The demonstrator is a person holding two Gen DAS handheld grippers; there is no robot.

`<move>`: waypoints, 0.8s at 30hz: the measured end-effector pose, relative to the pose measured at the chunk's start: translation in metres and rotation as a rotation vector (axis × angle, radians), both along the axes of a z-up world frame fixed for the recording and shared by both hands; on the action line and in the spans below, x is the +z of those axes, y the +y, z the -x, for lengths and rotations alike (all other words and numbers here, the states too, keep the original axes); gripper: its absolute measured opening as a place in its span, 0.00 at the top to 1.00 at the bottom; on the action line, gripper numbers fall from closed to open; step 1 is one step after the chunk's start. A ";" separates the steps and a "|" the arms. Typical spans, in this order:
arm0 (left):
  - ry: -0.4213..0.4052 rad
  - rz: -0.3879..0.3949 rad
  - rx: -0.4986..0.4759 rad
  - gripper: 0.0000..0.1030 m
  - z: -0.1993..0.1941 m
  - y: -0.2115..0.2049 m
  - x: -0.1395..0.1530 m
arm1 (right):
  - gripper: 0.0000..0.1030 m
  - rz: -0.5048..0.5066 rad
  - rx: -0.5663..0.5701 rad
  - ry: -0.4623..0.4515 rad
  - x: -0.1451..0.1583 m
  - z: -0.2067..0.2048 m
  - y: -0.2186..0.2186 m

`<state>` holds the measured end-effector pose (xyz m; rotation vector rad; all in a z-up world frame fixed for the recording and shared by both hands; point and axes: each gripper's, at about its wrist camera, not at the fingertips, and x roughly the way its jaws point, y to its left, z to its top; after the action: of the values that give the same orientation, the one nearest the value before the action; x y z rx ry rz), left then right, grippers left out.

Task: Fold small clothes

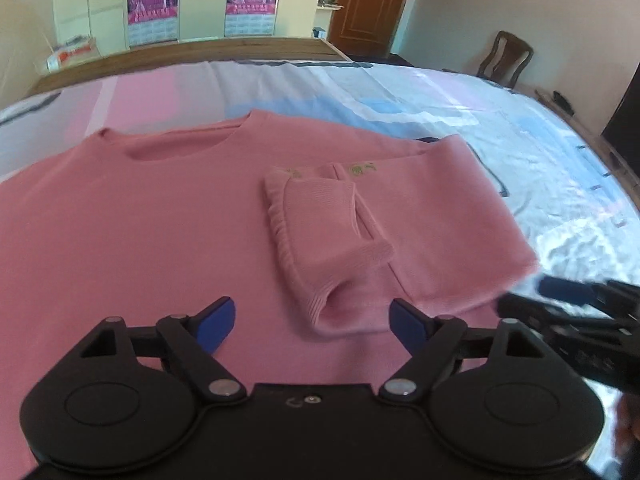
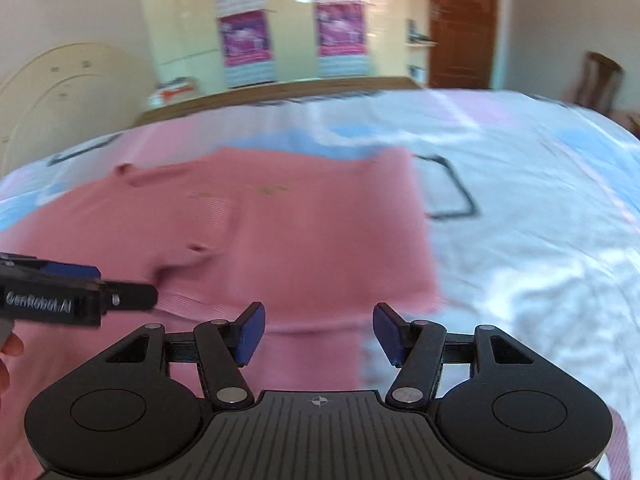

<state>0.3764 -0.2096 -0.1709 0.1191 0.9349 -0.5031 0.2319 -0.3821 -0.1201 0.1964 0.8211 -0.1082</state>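
The pink sweater lies flat on the bed sheet. One side and its sleeve are already folded in, at about 2 o'clock from the sweater's middle. The other side looks not folded yet, so I think that fold comes next.

The left gripper hangs over the sweater with its jaws apart, holding nothing. The right gripper has its jaws apart too, over the hem at 6 o'clock.

Next, a gripper must pinch the unfolded edge. I see no boxes or baskets.

Black grippers with blue pads (silver rivets).
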 end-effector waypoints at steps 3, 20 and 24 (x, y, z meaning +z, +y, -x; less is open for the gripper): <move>-0.038 -0.053 0.008 0.42 -0.006 -0.014 -0.013 | 0.42 0.005 -0.048 0.024 -0.005 0.008 -0.015; -0.214 0.196 0.297 0.93 -0.040 0.083 0.042 | 0.43 0.021 -0.088 0.011 -0.017 -0.021 -0.017; -0.202 0.168 0.363 0.93 -0.046 0.118 0.038 | 0.77 0.039 -0.066 0.003 -0.019 -0.035 -0.008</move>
<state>0.4228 -0.0919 -0.1333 -0.1480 0.6927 -0.2257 0.2667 -0.3900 -0.1394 0.1867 0.8154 -0.1862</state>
